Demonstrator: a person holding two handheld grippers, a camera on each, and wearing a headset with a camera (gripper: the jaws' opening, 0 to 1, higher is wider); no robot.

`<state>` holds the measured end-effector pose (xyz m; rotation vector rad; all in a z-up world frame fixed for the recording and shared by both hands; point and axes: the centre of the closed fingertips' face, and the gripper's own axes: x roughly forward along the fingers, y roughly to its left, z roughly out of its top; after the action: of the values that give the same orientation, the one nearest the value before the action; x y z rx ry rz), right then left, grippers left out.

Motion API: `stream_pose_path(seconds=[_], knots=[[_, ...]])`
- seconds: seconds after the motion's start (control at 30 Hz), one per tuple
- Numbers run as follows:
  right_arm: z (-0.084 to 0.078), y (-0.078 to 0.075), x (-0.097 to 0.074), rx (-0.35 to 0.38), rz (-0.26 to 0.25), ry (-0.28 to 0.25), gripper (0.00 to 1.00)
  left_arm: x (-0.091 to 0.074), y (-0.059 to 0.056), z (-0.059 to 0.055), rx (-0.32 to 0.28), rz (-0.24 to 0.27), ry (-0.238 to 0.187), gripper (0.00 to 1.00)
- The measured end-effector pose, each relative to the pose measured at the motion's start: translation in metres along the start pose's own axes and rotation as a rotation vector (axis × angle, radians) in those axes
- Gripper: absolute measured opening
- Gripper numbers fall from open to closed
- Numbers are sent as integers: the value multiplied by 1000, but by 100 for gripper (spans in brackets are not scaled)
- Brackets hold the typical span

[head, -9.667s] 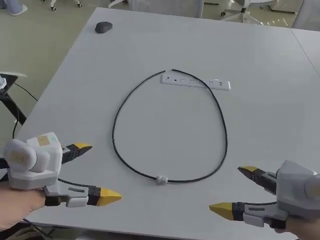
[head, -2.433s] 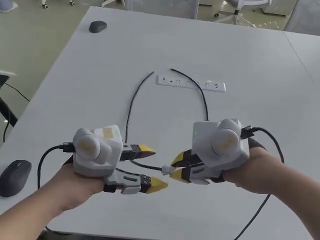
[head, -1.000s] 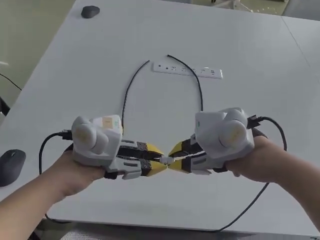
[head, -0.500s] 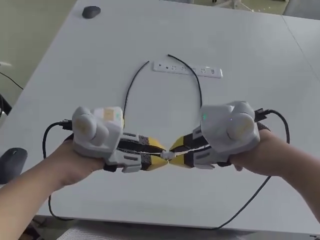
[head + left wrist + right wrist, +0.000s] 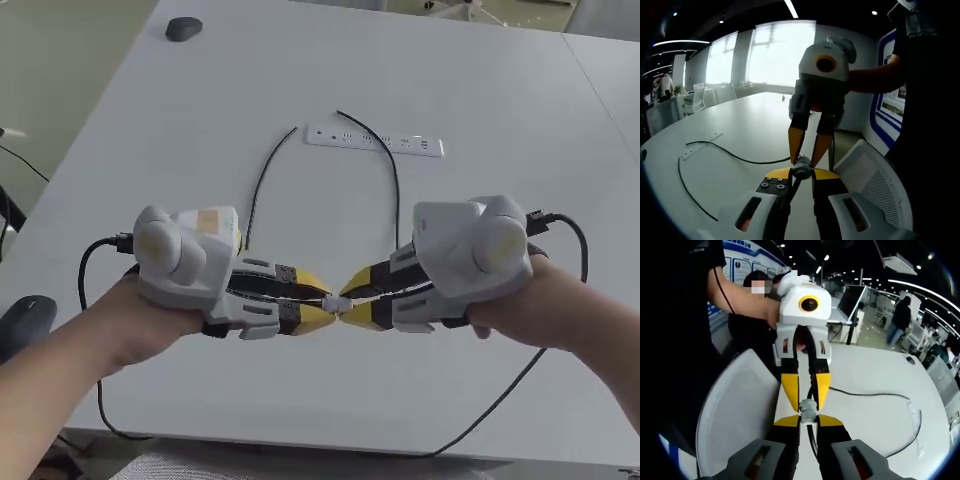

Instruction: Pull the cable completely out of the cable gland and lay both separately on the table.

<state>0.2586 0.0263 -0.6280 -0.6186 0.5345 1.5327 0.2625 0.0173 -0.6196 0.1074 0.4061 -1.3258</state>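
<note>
1. Head view, nearest to us: the left gripper [image 5: 320,306] and the right gripper [image 5: 352,302] meet tip to tip above the near edge of the table [image 5: 480,120]. Each has its jaws drawn in on the small white cable gland [image 5: 335,302], which is held clear of the surface.
2. Both gripper views confirm the gland is pinched at the yellow tips from opposite sides. The black cable [image 5: 252,195] runs through it. We cannot tell whether the pads also bear on the cable.
3. The gripper housings block our sight of the cable where it nears the gland. A black lead [image 5: 95,270] trails from the left gripper, and a second lead [image 5: 555,330] trails from the right.
4. A dark mouse [image 5: 22,322] sits at the left edge of the frame.
5. Further out, the cable's two runs lie on the table and arch away to the white power strip [image 5: 375,140]. The right run crosses over the strip.
6. A second mouse [image 5: 183,28] lies near the far corner.
7. The surface is plain white. In the left gripper view we note bright windows [image 5: 770,55] and a white mesh chair [image 5: 875,185]. In the right gripper view a person [image 5: 900,315] stands far off.
</note>
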Motion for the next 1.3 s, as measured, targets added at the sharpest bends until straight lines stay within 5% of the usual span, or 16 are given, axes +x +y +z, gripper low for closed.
stream_pose_path(seconds=[0.17,0.43,0.7,0.93,1.0,1.07,1.17,1.3], knots=[[1,4,0,-38,-15,13,6,-1,-2,0,-50,-1,-2,15],[1,2,-1,-46,-31,-4,8,-1,-1,1,-44,7,-2,15],[13,-1,-15,203,35,-170,16,-1,-1,2,-38,0,5,15],[6,-10,-25,552,195,-314,18,-3,-2,10,-20,-17,-29,15],[12,-5,-29,651,310,-363,17,-3,-3,10,-20,-22,-30,15],[8,-10,-27,668,317,-358,15,-3,-3,10,-20,-24,-29,15],[11,-5,-27,737,409,-367,14,-3,-2,11,-22,-25,-34,15],[10,-11,-23,759,425,-381,15,-2,-2,12,-19,-28,-36,15]])
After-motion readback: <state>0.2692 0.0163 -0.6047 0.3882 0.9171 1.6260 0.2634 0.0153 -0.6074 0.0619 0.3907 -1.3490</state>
